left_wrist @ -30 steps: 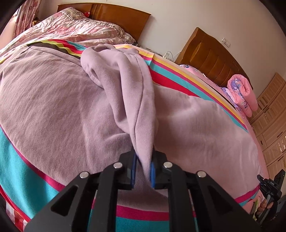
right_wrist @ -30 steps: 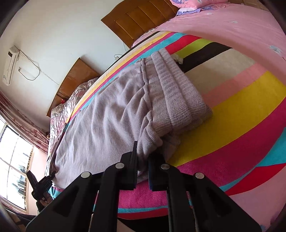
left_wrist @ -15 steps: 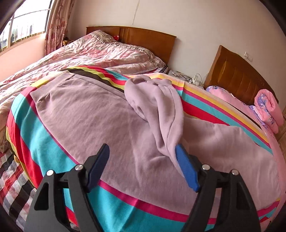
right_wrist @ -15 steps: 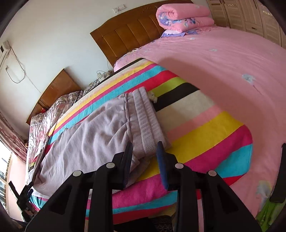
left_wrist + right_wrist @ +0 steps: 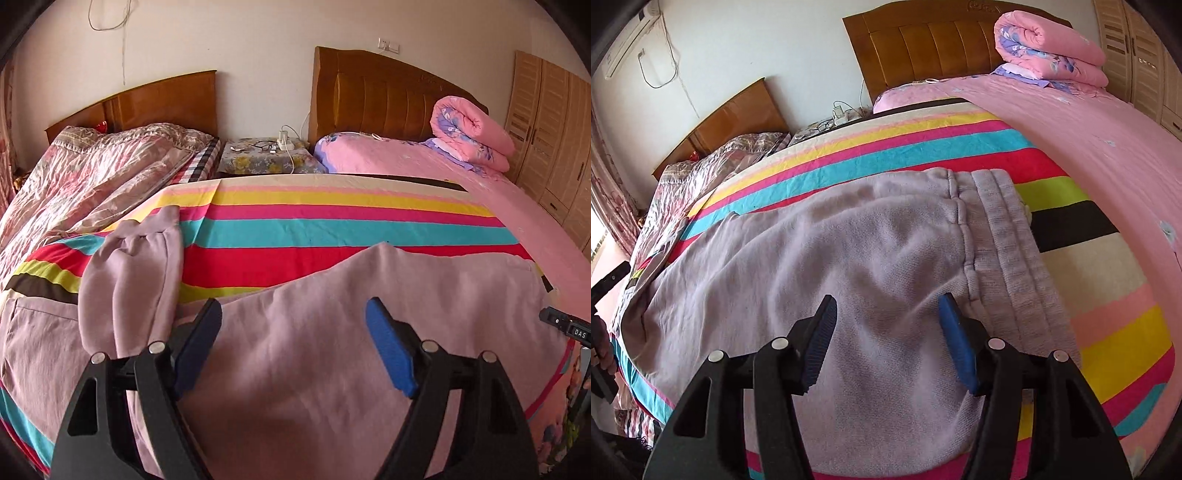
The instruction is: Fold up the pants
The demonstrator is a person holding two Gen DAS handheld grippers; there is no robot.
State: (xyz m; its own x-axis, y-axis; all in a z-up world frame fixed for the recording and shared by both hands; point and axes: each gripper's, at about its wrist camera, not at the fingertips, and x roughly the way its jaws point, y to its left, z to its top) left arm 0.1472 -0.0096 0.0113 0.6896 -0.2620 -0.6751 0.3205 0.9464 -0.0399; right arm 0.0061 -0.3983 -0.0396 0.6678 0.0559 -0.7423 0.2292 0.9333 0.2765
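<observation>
On striped blanket (image 5: 960, 147), rumpled lilac pants (image 5: 849, 258)

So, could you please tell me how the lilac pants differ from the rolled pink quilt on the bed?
The pants are plain lilac; the quilt is pink with a purple flower print. The pants lie spread flat on the striped sheet close to the cameras, while the quilt is rolled into a thick bundle by the far headboard. Both are soft fabric lying on the same bed.

matt, fleecy cloth pants (image 5: 820, 258) (ribbed waistband) on smooth striped cotton sheet (image 5: 1100, 332).
</observation>
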